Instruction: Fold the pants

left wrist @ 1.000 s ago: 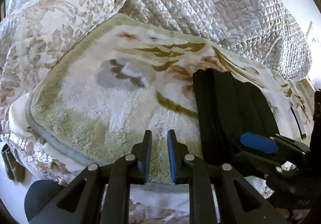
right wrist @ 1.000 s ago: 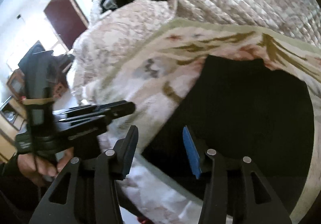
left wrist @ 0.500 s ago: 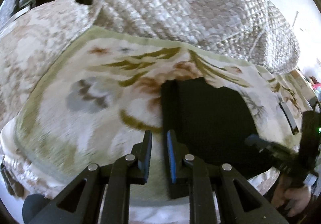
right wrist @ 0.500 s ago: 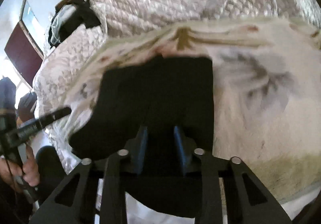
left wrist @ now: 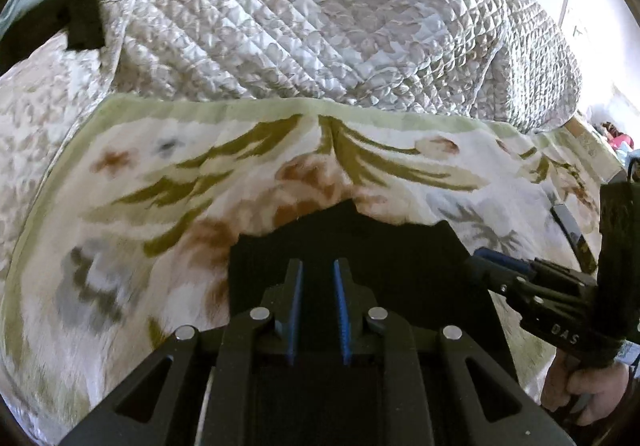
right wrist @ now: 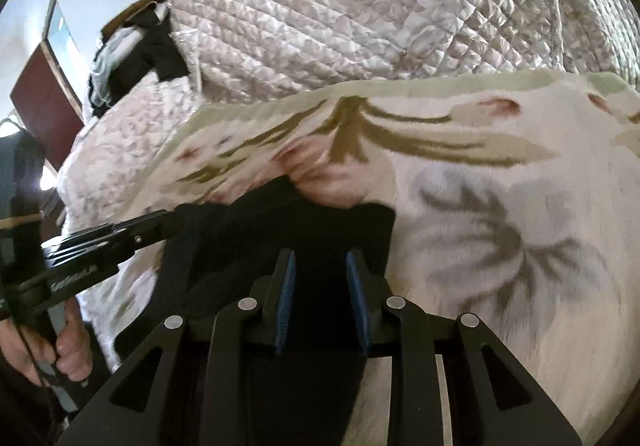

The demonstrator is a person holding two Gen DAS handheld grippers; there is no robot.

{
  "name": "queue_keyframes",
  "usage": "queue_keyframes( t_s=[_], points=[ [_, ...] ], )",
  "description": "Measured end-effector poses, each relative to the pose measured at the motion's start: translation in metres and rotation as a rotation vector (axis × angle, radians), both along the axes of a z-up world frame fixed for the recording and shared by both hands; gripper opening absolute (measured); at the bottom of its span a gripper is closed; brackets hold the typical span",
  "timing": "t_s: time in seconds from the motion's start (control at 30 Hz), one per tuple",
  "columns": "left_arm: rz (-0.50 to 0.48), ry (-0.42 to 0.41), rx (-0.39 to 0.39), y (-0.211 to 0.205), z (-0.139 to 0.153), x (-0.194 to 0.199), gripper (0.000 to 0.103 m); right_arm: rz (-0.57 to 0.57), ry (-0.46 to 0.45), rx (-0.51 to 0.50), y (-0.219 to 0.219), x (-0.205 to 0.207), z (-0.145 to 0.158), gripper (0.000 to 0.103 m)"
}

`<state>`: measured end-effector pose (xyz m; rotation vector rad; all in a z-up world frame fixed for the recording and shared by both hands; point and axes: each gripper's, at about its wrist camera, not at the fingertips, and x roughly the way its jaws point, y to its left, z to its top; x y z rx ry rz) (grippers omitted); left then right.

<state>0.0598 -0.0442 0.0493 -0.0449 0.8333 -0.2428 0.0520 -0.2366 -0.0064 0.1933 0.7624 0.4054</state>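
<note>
Both tongs held over black pants on a flowered blanket

The left gripper (left wrist: 318, 278) and right gripper (right wrist: 320, 270) were angled downward, jaws narrowly parted with nothing seen pinched. The folded pants (left wrist: 360, 246) were laid on the blanket (left wrist: 160, 186), their long axis unclear, a quilt (left wrist: 300, 14) heaped behind.

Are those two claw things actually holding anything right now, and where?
Cannot be told. Both the left gripper and right gripper sit over the black pants; dark cloth fills their gaps, hiding any pinch.
</note>
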Motion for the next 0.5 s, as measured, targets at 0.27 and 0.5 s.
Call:
queue_keyframes(
  t_s=[0.27,0.5],
  points=[
    [0.025,0.034,0.026,0.005,-0.029,0.017,0.019,0.001,0.047,-0.075,0.005,0.037,-0.022,0.027],
    [0.042,0.030,0.026,0.012,-0.032,0.016,0.029,-0.006,0.040,-0.079,0.004,0.030,-0.016,0.027]
  ],
)
